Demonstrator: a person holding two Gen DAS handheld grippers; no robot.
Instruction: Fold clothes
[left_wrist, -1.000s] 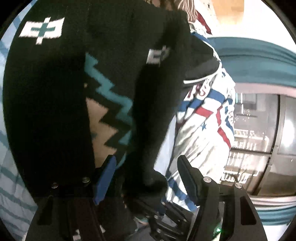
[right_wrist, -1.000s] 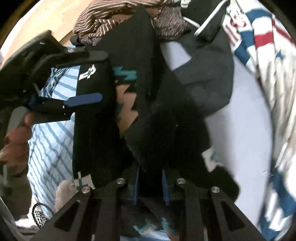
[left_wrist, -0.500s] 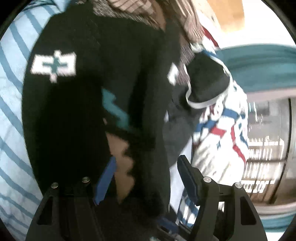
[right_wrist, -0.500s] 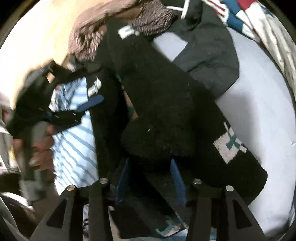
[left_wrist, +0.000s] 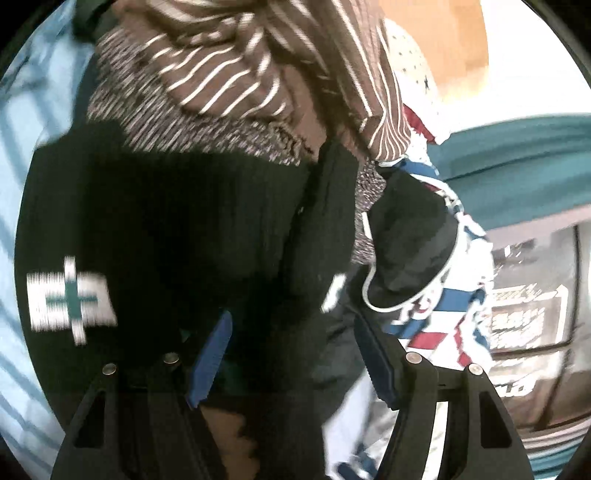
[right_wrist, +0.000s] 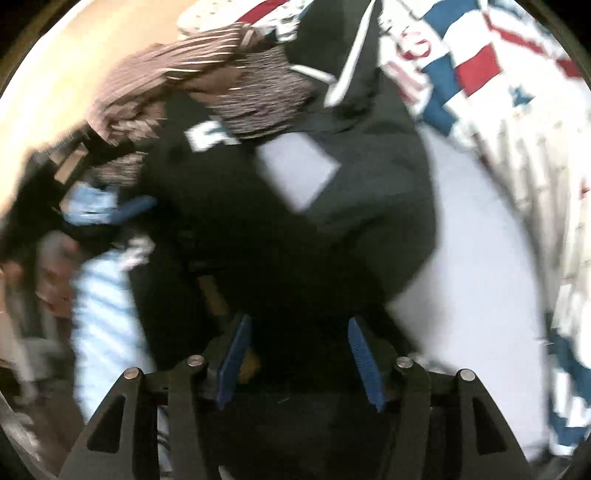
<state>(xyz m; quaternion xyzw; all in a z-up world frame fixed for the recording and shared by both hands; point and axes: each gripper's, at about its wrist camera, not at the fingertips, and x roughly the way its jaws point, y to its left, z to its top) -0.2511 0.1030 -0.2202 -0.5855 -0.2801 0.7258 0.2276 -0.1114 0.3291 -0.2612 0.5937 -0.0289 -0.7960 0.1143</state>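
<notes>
A black knit sweater (left_wrist: 177, 229) with white-and-teal cross marks fills the middle of the left wrist view and lies in the right wrist view (right_wrist: 236, 236) too. My left gripper (left_wrist: 295, 332) is open, its blue pads (left_wrist: 212, 354) wide apart with sweater fabric lying between them. My right gripper (right_wrist: 299, 339) is open as well, with the black fabric between its blue pads (right_wrist: 364, 362). The left gripper shows blurred at the left of the right wrist view (right_wrist: 92, 192), held by a hand.
A brown striped garment (left_wrist: 251, 66) and a grey knit piece (left_wrist: 207, 129) lie behind the sweater. A white, red and blue garment (left_wrist: 443, 306) and a dark hood (left_wrist: 410, 254) lie to the right. Light blue striped bedding (left_wrist: 22, 147) lies left. A pale sheet (right_wrist: 480, 258) shows in the right wrist view.
My right gripper has opened and let go of the sweater. The sweater has dropped lower in both views, and the striped brown garment has come into the left view. Left gripper stays open.
</notes>
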